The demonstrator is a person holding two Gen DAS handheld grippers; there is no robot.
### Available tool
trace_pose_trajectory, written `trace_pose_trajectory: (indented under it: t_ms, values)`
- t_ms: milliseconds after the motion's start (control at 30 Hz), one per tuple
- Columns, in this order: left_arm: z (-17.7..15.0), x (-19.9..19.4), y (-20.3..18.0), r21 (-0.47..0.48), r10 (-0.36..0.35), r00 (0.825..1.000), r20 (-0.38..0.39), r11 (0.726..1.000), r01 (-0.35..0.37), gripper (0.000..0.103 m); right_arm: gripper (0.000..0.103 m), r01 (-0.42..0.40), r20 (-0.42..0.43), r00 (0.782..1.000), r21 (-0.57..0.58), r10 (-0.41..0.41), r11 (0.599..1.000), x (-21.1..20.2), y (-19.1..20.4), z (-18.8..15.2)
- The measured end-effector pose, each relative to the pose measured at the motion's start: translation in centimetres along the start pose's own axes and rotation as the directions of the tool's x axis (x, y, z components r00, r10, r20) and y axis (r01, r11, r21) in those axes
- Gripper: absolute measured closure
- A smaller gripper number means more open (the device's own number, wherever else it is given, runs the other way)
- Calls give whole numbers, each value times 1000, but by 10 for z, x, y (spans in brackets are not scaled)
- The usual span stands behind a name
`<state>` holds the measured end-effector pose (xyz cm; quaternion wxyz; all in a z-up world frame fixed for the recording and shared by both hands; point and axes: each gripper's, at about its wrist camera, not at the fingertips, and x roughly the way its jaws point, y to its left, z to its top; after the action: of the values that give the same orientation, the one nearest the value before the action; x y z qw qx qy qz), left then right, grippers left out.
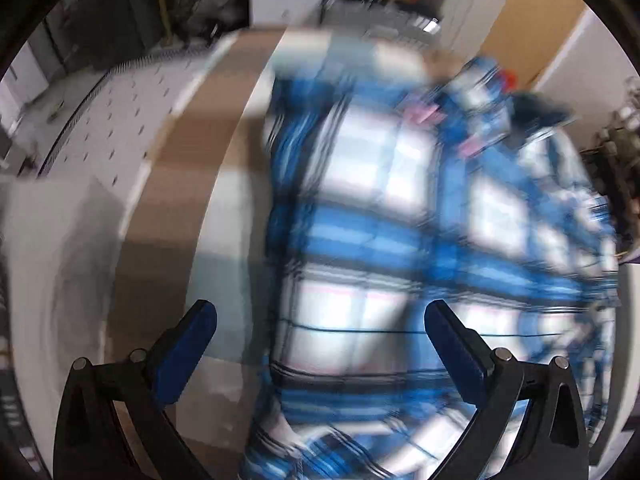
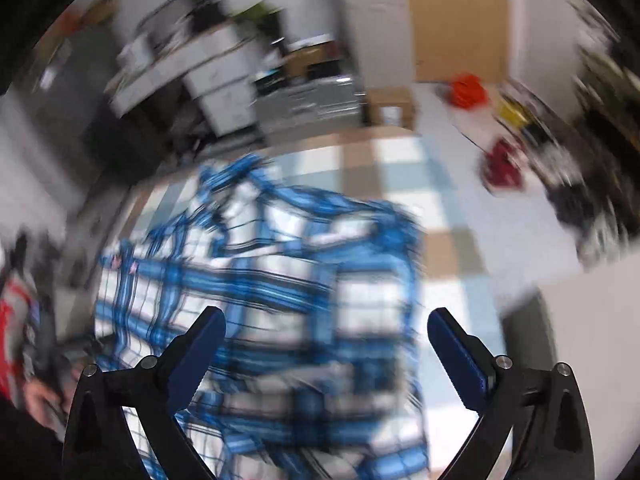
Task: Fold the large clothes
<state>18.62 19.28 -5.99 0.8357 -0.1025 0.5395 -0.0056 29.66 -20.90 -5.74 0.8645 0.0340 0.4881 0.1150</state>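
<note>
A blue and white plaid shirt [image 1: 400, 208] lies spread on a checked cloth-covered surface [image 1: 224, 216], badly blurred. My left gripper [image 1: 320, 312] hangs above the shirt's left edge, open, with nothing between its blue pads. In the right wrist view the same shirt [image 2: 280, 280] fills the middle, partly folded with a bunched top edge. My right gripper [image 2: 326, 320] stands open wide above it and no cloth sits between its fingers.
The checked tablecloth [image 2: 440, 240] extends right of the shirt. A white perforated panel [image 1: 112, 128] lies at the left. Red items [image 2: 468, 90] and dark clutter [image 2: 580, 200] sit at the far right. A person's hand [image 2: 40, 400] shows at the lower left.
</note>
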Motion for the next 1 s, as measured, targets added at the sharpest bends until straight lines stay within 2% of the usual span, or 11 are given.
trace_pose_trajectory:
  t_ms: [133,267,400,533,567,633,667,767,867,933,1000]
  values:
    - [9,-45,-34,116,-79,992,101,991,68,2,1,46,-135,988,-188,-73,981,52,53,13]
    - [28,-17,-53,220,-61,996,60,974,47,2,1,102,-210,963,-302,-171,948,101,80,1]
    - [48,33,-23,119,-14,999,-49,993,20,2,1,169,-288,922,-302,-259,938,141,67,-14]
    - [61,61,17,13,-16,993,-116,1000,18,2,0,94,-294,944,-201,-151,975,142,43,-22]
    - [60,57,16,29,-30,997,-76,999,32,2,0,85,-290,946,-199,-141,976,140,40,-23]
    - [58,61,12,63,33,993,-112,998,-26,2,0,91,-305,939,-230,-161,969,137,41,-22]
    - [58,55,12,54,13,992,-126,999,-6,9,0,100,-299,939,-233,-169,967,132,42,-20]
    - [56,11,7,48,-54,998,-28,997,55,15,0,24,-224,972,-217,-74,976,102,55,-13]
    - [42,-36,-7,98,-145,988,56,985,139,15,0,-110,-223,972,-171,70,979,86,73,-9]
    - [30,-52,-7,85,-240,968,80,969,233,14,0,-243,-246,946,-103,212,965,85,89,-7]
    - [15,-54,-5,60,-349,934,76,937,345,14,0,-389,-264,890,-13,372,921,90,103,-1]
